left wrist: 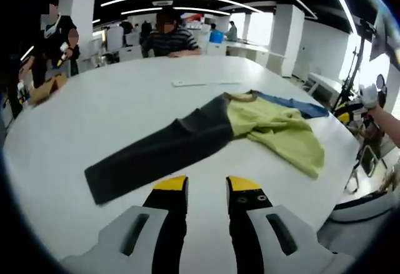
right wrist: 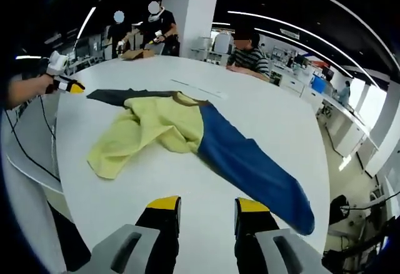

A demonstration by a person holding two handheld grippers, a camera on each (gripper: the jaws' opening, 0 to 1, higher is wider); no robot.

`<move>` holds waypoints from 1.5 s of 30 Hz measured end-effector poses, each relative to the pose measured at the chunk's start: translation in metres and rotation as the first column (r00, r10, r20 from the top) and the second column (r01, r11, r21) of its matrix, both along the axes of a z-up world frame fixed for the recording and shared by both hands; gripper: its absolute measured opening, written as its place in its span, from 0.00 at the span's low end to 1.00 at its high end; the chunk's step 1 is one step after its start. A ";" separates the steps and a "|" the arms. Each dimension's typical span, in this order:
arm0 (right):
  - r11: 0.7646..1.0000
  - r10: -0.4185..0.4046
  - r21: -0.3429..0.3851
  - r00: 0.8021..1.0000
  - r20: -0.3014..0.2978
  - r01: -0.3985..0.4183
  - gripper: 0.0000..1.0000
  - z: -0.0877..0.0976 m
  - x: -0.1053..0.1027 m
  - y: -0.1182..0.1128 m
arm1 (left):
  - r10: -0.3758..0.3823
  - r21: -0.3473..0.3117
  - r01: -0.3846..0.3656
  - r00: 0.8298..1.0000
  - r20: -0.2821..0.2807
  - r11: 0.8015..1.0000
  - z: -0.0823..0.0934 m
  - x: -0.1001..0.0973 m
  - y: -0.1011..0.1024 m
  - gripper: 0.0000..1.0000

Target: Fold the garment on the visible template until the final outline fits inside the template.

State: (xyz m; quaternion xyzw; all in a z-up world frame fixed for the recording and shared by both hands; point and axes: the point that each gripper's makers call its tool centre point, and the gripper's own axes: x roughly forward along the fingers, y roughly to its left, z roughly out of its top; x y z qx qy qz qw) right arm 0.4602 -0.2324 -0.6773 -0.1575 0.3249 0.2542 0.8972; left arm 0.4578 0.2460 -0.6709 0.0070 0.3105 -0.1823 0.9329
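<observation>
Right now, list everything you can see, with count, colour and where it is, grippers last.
garment: one, yellow-green body with a dark grey sleeve and a blue sleeve, crumpled on the table, sleeves spread apart.
table: one, white, large, under the garment.
thin white strip: one, flat on the table beyond the garment.
seated person: one, striped shirt, at the far edge of the table.
standing people: two, dark clothes, by a white pillar.
left gripper: one, black jaws with yellow tips, open, empty, short of the grey sleeve.
right gripper: one, same colours, open, empty, near the blue sleeve.
</observation>
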 end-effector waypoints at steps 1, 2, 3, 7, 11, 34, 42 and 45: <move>1.000 0.001 0.000 1.000 0.000 -0.001 0.30 -0.001 -0.001 0.000 | -0.004 -0.005 0.004 1.000 0.001 1.000 0.000 -0.001 -0.002 0.21; 1.000 0.004 -0.001 1.000 -0.002 -0.004 0.30 -0.002 -0.003 0.001 | -0.007 -0.009 0.007 1.000 0.000 1.000 -0.001 -0.002 -0.003 0.21; 1.000 0.006 0.002 1.000 -0.004 -0.006 0.30 -0.003 -0.004 0.002 | -0.010 -0.011 0.010 1.000 0.000 1.000 -0.001 -0.002 -0.005 0.21; 1.000 0.018 0.012 1.000 -0.009 -0.018 0.30 -0.007 -0.008 0.005 | -0.032 -0.019 0.032 0.999 0.005 0.999 -0.001 -0.007 -0.013 0.22; 0.999 0.030 0.023 0.999 -0.010 -0.030 0.30 -0.011 -0.013 0.009 | -0.067 -0.037 0.068 0.998 0.016 0.997 -0.001 -0.013 -0.025 0.23; 0.987 0.121 0.108 0.992 -0.026 -0.117 0.28 -0.030 -0.042 0.058 | -0.206 -0.083 0.207 0.978 0.012 0.975 -0.017 -0.041 -0.067 0.35; 0.981 0.161 0.111 0.987 -0.027 -0.157 0.28 -0.034 -0.048 0.075 | -0.240 -0.103 0.240 0.971 0.015 0.965 -0.019 -0.049 -0.083 0.38; 0.979 0.175 0.114 0.984 -0.030 -0.171 0.28 -0.035 -0.049 0.079 | -0.263 -0.102 0.263 0.965 0.012 0.959 -0.019 -0.052 -0.089 0.39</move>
